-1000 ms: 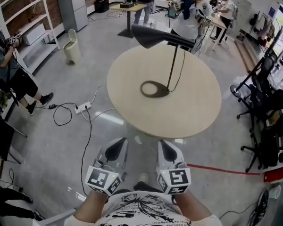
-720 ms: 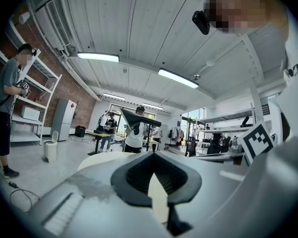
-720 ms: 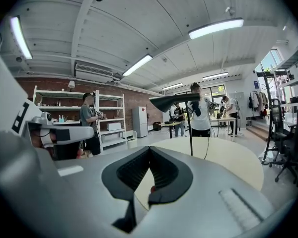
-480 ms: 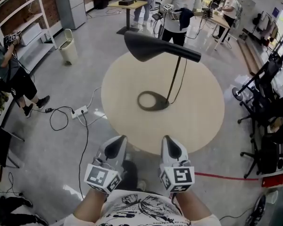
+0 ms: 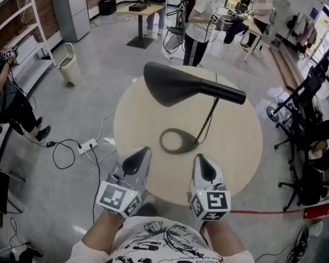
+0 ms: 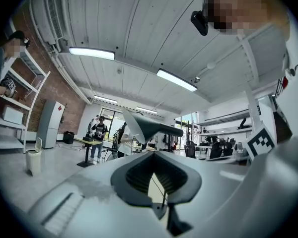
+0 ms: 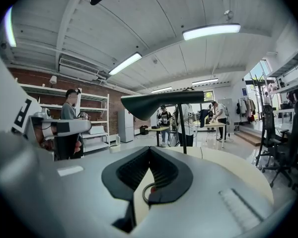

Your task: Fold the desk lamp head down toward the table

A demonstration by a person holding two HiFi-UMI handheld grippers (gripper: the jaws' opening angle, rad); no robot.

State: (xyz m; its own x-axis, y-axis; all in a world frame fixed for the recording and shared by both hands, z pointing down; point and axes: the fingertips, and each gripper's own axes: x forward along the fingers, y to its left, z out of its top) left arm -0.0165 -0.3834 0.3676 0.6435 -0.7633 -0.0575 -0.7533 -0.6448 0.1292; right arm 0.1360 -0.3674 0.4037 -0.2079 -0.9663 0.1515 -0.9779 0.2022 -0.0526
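Observation:
A black desk lamp stands on a round beige table (image 5: 238,147). Its cone head (image 5: 172,84) is raised level on a thin slanted stem (image 5: 210,116) above a ring base (image 5: 178,141). My left gripper (image 5: 136,159) and right gripper (image 5: 202,166) are side by side at the table's near edge, short of the base and not touching the lamp. Both stand shut with nothing held. The lamp head (image 6: 150,126) shows above the jaws in the left gripper view. In the right gripper view the lamp head (image 7: 159,103) and table (image 7: 228,170) lie ahead.
A power strip (image 5: 88,145) with loose cables lies on the floor left of the table. Office chairs (image 5: 312,130) crowd the right side. A bin (image 5: 69,64) and shelves stand at the far left. People (image 5: 200,21) work at desks behind the table. A red floor line (image 5: 263,212) runs at lower right.
The view has come closer to the table: the lamp looks larger and nearer, and both grippers now sit over the table's near edge instead of over bare floor. Both stay shut.

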